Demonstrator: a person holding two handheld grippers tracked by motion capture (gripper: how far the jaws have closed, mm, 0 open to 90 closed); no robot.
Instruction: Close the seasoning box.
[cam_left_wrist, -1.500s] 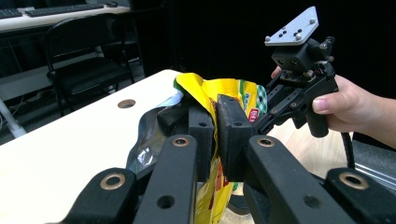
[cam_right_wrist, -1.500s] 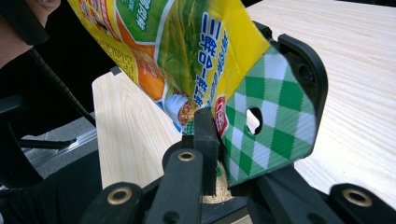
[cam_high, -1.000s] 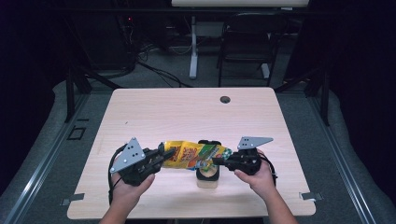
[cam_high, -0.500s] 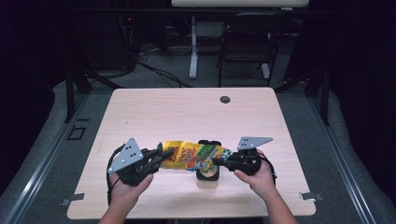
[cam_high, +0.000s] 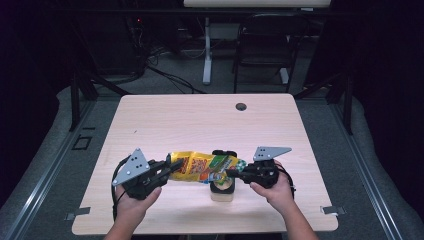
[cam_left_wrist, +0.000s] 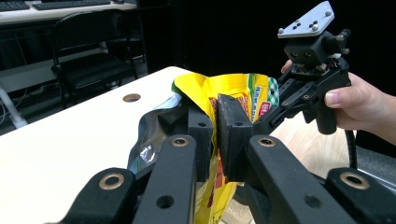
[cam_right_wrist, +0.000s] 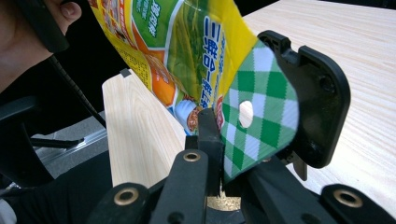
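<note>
- The yellow snack bag (cam_high: 202, 167) is held up off the table (cam_high: 200, 120) between both grippers, stretched roughly level above a small round container (cam_high: 222, 186) near the front edge.
- The left gripper (cam_high: 167, 167) is clamped on one end of the bag; in the left gripper view the pads (cam_left_wrist: 233, 135) are pressed flat on the yellow film, with the silver inside of the bag bulging just beside them.
- The right gripper (cam_high: 235, 172) has just been closing, and its jaws are now pinched on the green checkered seal strip (cam_right_wrist: 259, 116) at the other end.
- For a clean tear, both grips are best kept tight and close to the seal, and the pull shared between the two hands rather than yanked from one side.
- The bag is probably best kept over the container so spills are caught.
</note>
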